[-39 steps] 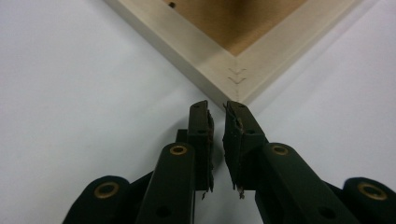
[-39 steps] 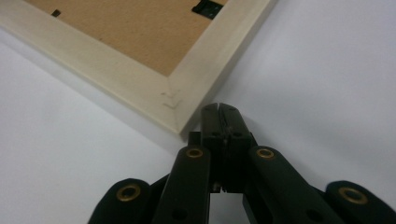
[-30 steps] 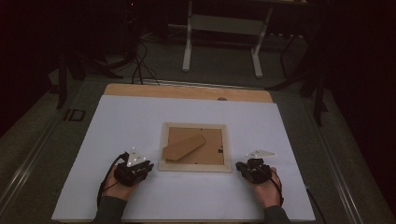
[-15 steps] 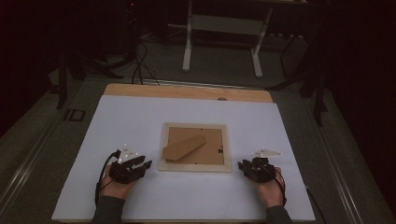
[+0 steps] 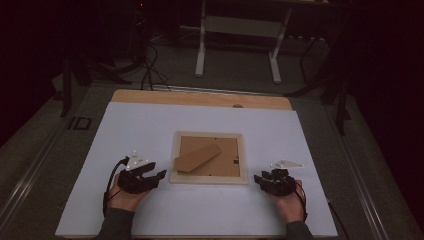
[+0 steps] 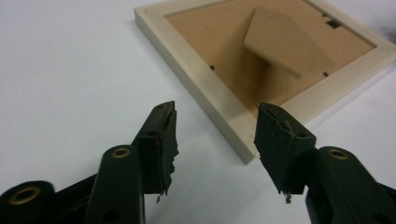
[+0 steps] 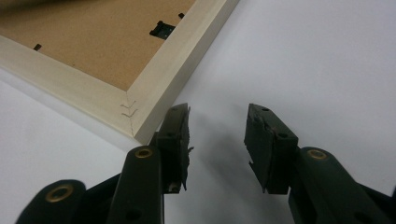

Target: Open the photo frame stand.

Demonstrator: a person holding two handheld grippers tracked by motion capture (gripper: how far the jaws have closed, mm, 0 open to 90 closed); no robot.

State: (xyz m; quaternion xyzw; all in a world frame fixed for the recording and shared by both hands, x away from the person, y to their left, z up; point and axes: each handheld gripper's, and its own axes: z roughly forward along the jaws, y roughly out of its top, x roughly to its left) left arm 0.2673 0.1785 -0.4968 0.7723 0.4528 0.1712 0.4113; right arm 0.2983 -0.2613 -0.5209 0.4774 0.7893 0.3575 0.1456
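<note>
Frame lies face-down between both hand-held grippers, left and right, each open and empty.

High view looks down from afar; both gripper views closely share the picture frame.

Black grippers with brass-ringed screw holes, worn fingers, grey triangular plates, black cables, dark sleeves
</note>
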